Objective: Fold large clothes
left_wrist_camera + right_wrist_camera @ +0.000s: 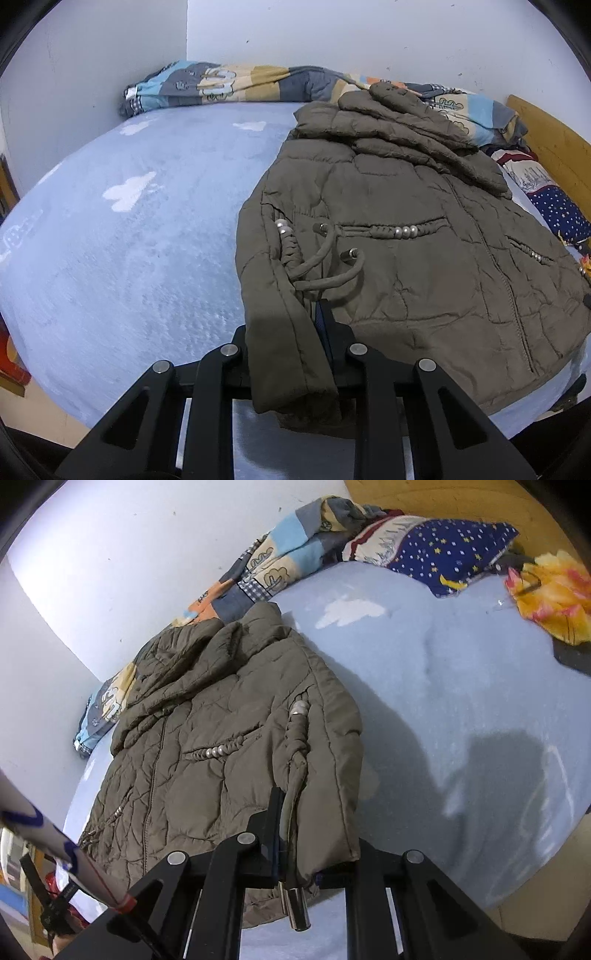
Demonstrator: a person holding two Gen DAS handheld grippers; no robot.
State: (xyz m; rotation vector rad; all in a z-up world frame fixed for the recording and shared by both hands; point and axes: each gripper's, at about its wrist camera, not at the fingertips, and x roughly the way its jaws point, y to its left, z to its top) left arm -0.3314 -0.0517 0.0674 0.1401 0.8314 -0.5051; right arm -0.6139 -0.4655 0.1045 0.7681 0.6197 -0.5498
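An olive-brown quilted jacket [406, 236] lies front up on a light blue bed [129, 221], hood toward the far wall, sleeves folded in. My left gripper [295, 332] is shut on the jacket's lower left hem corner, which drapes over the fingers. In the right wrist view the jacket [207, 738] lies to the left. My right gripper [314, 834] is shut on the lower right hem corner. A drawstring with a metal tip [295, 904] hangs down between the fingers.
A patchwork quilt [229, 85] lies bunched along the far wall. A star-print navy cloth [443, 550] and a yellow floral cloth [554, 594] lie near the wooden headboard [554, 144]. The bed's near edge lies just below both grippers.
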